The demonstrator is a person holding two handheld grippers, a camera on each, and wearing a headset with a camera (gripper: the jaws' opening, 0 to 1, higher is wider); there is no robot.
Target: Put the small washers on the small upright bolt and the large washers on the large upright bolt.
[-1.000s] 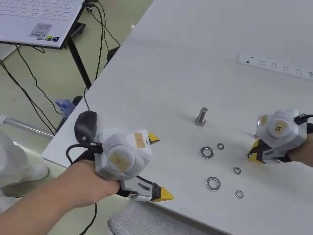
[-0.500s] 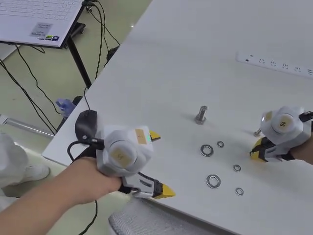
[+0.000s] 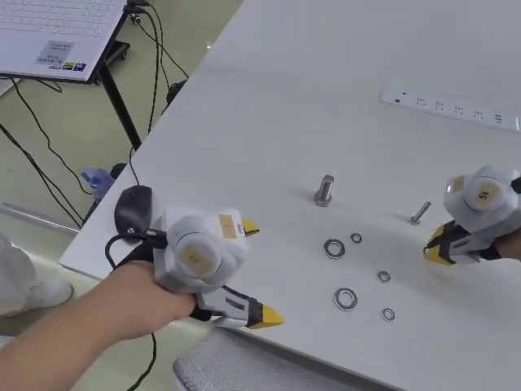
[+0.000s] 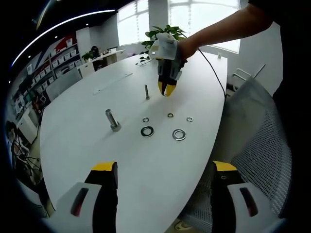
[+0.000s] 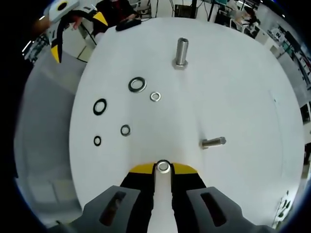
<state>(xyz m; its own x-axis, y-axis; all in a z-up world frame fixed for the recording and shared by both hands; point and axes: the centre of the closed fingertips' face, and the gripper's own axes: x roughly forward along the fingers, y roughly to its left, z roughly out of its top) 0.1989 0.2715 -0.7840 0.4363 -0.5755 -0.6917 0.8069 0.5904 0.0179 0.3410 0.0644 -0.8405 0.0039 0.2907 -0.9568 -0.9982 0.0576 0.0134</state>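
White table (image 5: 233,87); right tool (image 5: 164,169) pinches small washer (image 5: 164,166).

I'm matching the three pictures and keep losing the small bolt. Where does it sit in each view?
Head view: small bolt right of centre, just left of the right tool.
Left gripper view: small bolt upper middle, beside the right tool's yellow tips.
Right gripper view: small bolt lower right of centre, above the jaws holding a small washer.
Shared landmark: the large bolt, standing upright.
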